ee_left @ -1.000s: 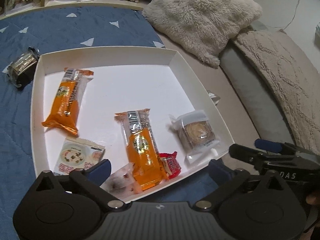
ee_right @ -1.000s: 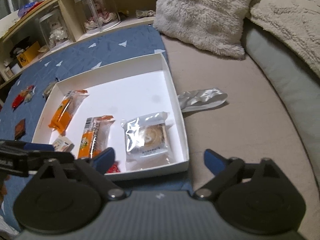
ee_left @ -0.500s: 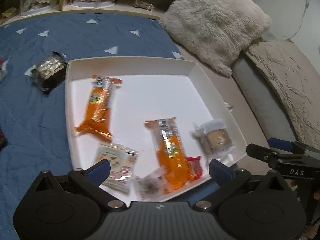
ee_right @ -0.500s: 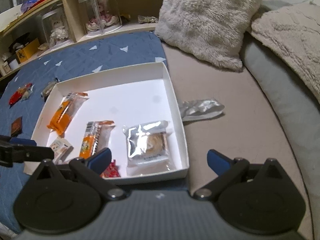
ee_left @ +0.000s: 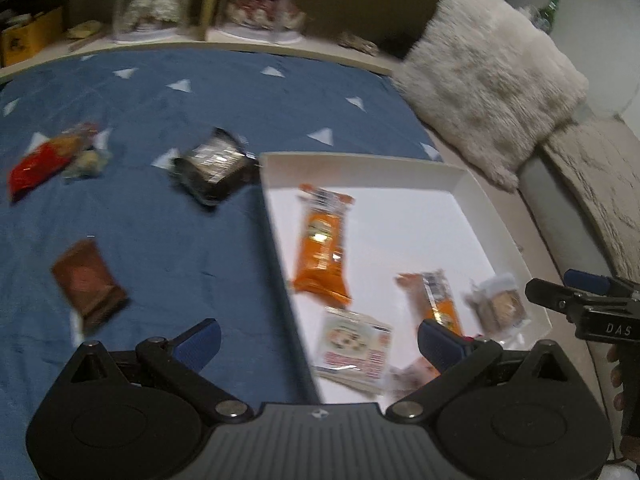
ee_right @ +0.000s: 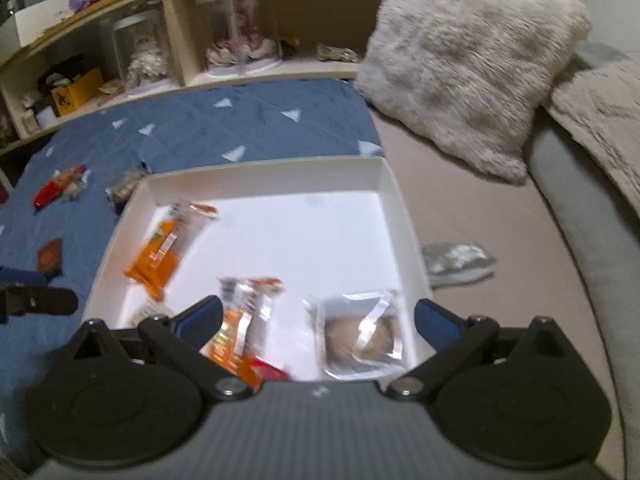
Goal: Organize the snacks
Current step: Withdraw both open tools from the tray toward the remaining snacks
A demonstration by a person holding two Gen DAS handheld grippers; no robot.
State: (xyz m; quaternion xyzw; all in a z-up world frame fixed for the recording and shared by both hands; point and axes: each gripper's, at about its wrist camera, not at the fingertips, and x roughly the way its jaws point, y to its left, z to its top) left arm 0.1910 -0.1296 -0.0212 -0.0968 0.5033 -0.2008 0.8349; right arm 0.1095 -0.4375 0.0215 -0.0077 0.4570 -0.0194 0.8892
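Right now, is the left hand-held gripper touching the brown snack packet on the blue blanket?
Apart. The left wrist view shows the left hand-held gripper open and empty, with blue blanket visible between its finger and the brown snack packet.

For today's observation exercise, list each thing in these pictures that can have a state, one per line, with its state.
Left hand-held gripper: open, empty.
Right hand-held gripper: open, empty.
White tray: uncovered, partly filled.
Orange packets: sealed, lying flat in tray.
Clear-wrapped cookie: sealed, in tray.
Brown packet: outside tray, on blue quilt.
Silver wrapper: crumpled, outside tray.
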